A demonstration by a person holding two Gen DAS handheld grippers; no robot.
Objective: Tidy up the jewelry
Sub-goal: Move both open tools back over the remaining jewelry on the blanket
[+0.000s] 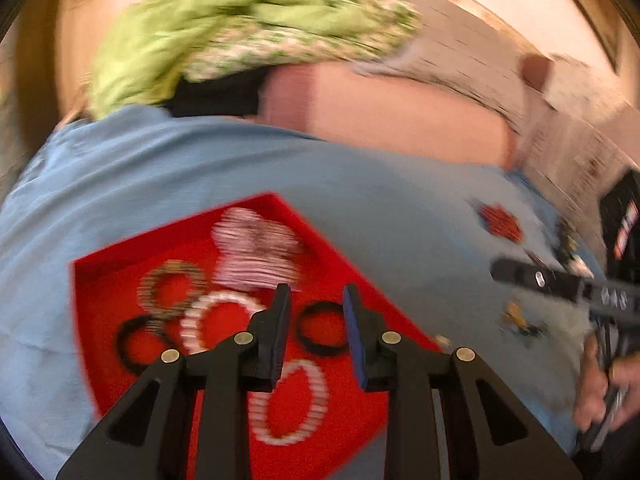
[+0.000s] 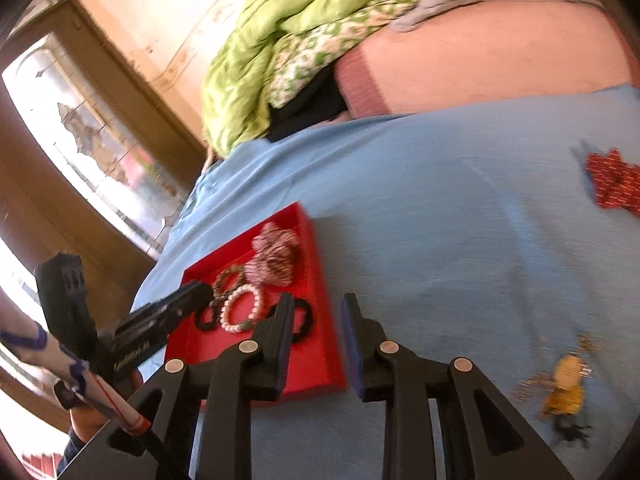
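The red tray sits on the blue bedsheet, loaded with white bead bracelets, black bands, a brownish beaded ring and a pink-white bundle. Both the left gripper and right gripper have their jaws slightly apart with nothing between them. Only the right wrist view catches the yellow trinket clearly and a window; the left one's pretty blurry but shows a hand on the other gripper.

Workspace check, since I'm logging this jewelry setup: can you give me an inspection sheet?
Surface: blue sheet, wrinkled.
Job's things: red tray holds white bead bracelets, black bands, a striped piece; yellow piece and red piece lie outside on the sheet.
Clutter: green quilt.
Grippers: left gripper and right gripper, jaws apart, nothing between.
Cables: nothing seen.
Surroundings: window, wall.
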